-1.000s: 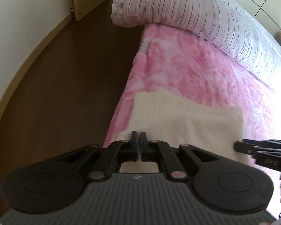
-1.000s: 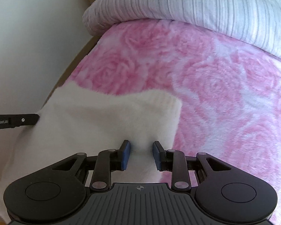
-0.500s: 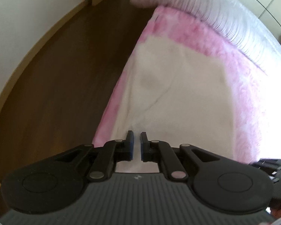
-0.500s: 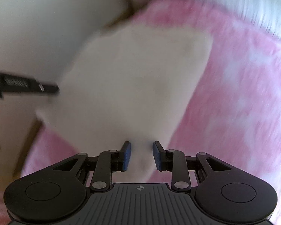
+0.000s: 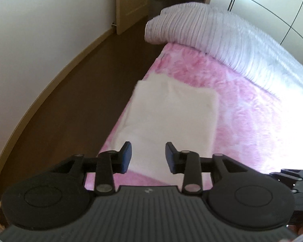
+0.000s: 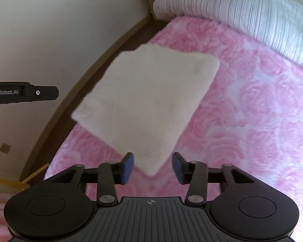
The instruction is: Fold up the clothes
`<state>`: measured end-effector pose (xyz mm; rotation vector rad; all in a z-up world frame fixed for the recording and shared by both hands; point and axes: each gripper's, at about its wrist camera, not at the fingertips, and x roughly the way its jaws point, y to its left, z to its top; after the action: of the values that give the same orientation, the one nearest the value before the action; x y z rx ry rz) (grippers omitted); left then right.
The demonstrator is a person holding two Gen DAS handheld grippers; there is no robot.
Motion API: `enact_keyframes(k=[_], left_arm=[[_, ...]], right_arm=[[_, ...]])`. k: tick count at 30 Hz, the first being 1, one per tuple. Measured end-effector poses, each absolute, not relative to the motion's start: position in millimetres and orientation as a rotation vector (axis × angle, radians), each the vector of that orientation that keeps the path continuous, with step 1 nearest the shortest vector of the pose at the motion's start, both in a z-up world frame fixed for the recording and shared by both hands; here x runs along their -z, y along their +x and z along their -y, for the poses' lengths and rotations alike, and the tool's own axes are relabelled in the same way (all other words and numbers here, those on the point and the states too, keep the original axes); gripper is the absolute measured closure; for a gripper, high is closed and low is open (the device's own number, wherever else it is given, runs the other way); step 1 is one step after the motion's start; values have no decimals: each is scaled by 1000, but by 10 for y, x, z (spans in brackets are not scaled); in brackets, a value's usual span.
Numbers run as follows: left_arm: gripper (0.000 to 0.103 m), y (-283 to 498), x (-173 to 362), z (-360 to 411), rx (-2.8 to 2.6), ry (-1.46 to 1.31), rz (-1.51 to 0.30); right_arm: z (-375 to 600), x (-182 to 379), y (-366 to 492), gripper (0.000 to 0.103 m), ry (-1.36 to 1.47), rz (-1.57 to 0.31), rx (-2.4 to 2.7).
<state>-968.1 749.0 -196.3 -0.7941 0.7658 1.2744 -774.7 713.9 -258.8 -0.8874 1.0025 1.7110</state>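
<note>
Nearest in the left wrist view, the left gripper [image 5: 148, 157] has its jaws spread wide with nothing between them, hovering just short of the near edge of a white garment [image 5: 169, 121]. In the right wrist view the right gripper [image 6: 153, 166] is likewise parted and empty, with the garment's near corner pointing into the gap between its fingertips but not pinched by them. The garment lies flat as a compact, roughly four-sided pad on the pink blanket [image 5: 252, 125], hard against the bed's left edge, with its far left corner reaching slightly past that edge at about 11 o'clock from the left gripper. No sleeves or loose flaps stick out, so it already lies as a folded piece would. Whether another fold is meant or it only needs squaring up, the pictures do not settle. The side of the left gripper shows at 9 o'clock in the right wrist view, clear of the cloth. Further off, at 12 to 2 o'clock, a striped duvet [image 5: 222, 32] is heaped across the bed, and beyond the dark floor [image 5: 80, 84] a door [image 5: 131, 2] stands at 12 o'clock.
</note>
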Motion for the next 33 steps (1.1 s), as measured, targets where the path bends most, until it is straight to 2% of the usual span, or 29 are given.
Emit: enact_keyframes(k=[5, 7, 11, 13, 19, 23, 33], left_arm=[[66, -9405, 1604, -6976, -1344, -793, -781], [61, -9296, 1453, -6731, -1379, -787, -772], [47, -8997, 1186, -6308, -1493, -736, -731], [36, -8821, 1069, -6101, -1556, -697, -695], [36, -8402, 731, -5505, -1664, -666, -555], [42, -8139, 611, -5187, -1686, -707, -480], [43, -7612, 690, -4709, -1756, -785, -529]], right_arm=[[-6789, 2142, -7600, 45, -877, -934, -1777], [-6667, 1983, -7521, 44, -874, -906, -1803], [-6429, 1692, -7328, 42, -870, -825, -1836], [-6297, 1555, -7214, 42, -865, -763, -1851], [-5840, 1210, -6679, 41, -794, -601, -1915], [-5634, 1066, -6359, 41, -785, -557, -1946], [-5350, 952, -5692, 41, -826, -614, -1959]])
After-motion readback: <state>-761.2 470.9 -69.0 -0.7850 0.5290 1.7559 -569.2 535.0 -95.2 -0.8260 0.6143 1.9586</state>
